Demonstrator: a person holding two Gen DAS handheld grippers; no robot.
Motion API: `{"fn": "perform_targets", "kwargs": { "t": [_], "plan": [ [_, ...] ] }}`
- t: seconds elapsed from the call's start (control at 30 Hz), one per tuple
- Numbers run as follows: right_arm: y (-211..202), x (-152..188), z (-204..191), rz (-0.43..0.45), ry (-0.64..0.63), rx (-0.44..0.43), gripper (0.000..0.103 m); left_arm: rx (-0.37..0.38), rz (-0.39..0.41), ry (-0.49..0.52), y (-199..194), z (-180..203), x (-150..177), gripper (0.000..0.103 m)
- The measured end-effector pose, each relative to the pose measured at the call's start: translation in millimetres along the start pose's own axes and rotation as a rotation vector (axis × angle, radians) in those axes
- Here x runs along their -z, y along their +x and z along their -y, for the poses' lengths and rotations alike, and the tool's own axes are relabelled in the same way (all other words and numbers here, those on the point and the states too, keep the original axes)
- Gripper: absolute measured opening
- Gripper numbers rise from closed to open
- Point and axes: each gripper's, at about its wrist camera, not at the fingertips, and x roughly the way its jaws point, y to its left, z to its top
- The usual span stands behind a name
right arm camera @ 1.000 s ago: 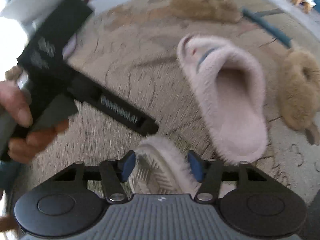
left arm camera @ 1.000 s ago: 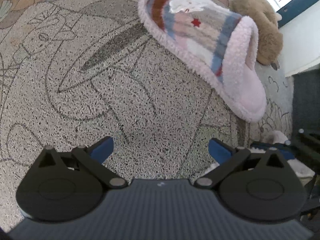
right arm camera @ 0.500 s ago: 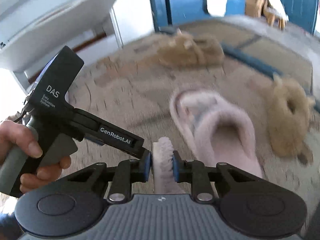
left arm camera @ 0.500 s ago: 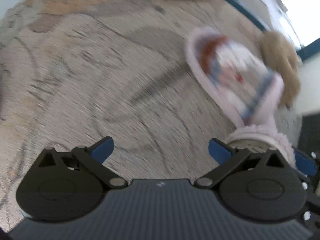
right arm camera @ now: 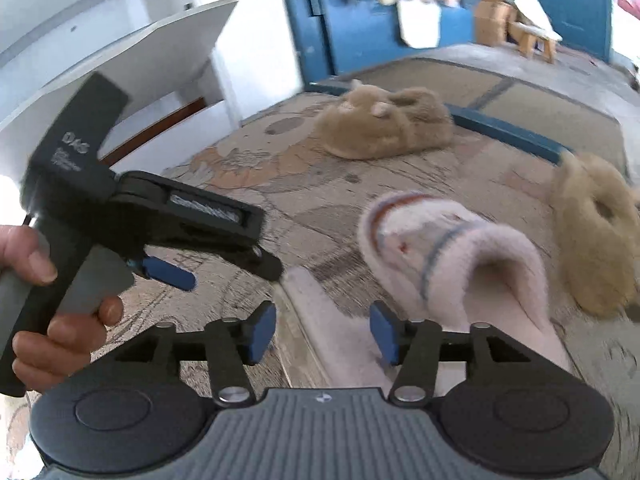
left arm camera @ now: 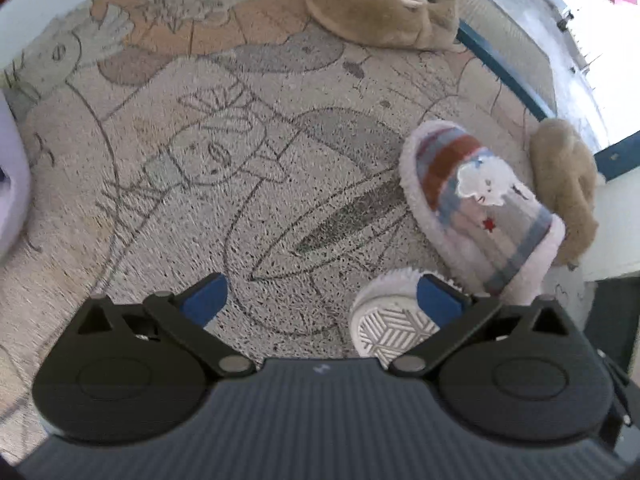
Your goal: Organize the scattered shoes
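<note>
— Why is the right gripper (right arm camera: 323, 334) spread like that over the second pink slipper (right arm camera: 320, 320)?

— Its jaws have just been opening. The slipper lies between the blue pads, but neither pad presses on it, so I read this as a release, not a grasp. The slipper rests on its side on the patterned mat (left arm camera: 200, 160), tread showing in the left wrist view, close beside the striped pink slipper (left arm camera: 480, 208).

— So the point is to pair them?

— That is my judgement — the two pink ones sit nearly touching, heel ends toward the cameras, which suits a tidy pair. The one just let go lies on its side, though, so it may need righting.

— And the left gripper (left arm camera: 320, 300)?

— Released too, jaws wide, nothing between them but mat. The person's hand (right arm camera: 48, 308) holds it out to the side, probably to keep it out of the right one's way.

— What remains scattered?

— Two tan furry slippers: one (left arm camera: 380, 4) at the far edge of the mat, the other (left arm camera: 568, 188) just beyond the striped slipper, almost against it. They lie well apart and point different ways, so they look like the next pair to bring together.
</note>
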Motion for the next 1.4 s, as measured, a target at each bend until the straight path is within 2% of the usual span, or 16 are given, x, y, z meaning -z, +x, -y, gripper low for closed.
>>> {"fn": "perform_targets", "kwargs": {
  "t": [0.07,0.13,0.27,0.37,0.43,0.57,0.67,0.8,1.0,1.03,1.2,1.3,1.37,1.4],
  "plan": [
    [-14,8,13,-0.002,0.045,0.020,0.063,-0.033,-0.009,0.021,-2,4,-2,0.103],
    [-27,15,24,-0.001,0.082,0.036,0.075,-0.053,-0.008,0.035,-3,6,1,0.103],
    [-36,27,52,-0.056,0.126,0.061,0.083,-0.093,-0.018,0.066,0,14,7,0.103],
    [-34,29,56,-0.058,0.165,0.044,0.083,-0.104,-0.032,0.064,3,18,13,0.103],
    [-32,27,43,-0.055,0.107,0.047,0.078,-0.128,-0.038,0.074,6,19,14,0.103],
    [-32,26,28,-0.058,0.069,0.016,0.073,-0.123,-0.058,0.045,6,10,10,0.103],
    [-36,28,17,-0.066,0.020,0.001,0.073,-0.124,-0.079,0.016,5,1,10,0.103],
    [-43,30,-6,-0.073,-0.058,-0.043,0.073,-0.161,-0.077,0.019,1,-4,14,0.103],
    [-47,29,-24,-0.077,-0.070,-0.117,0.074,-0.182,-0.081,-0.030,-1,-18,20,0.103],
    [-46,28,-28,-0.080,-0.069,-0.152,0.074,-0.191,-0.082,-0.036,-1,-20,21,0.103],
    [-44,27,-40,-0.088,-0.085,-0.214,0.078,-0.242,-0.059,-0.020,3,-19,25,0.103],
    [-43,26,-43,-0.087,-0.083,-0.228,0.079,-0.231,-0.067,-0.028,3,-23,24,0.103],
    [-45,25,-38,-0.075,-0.064,-0.223,0.078,-0.193,-0.071,-0.062,2,-28,23,0.103],
    [-47,24,-36,-0.070,-0.054,-0.220,0.078,-0.147,-0.061,-0.110,-3,-35,22,0.103]
  ]
}}
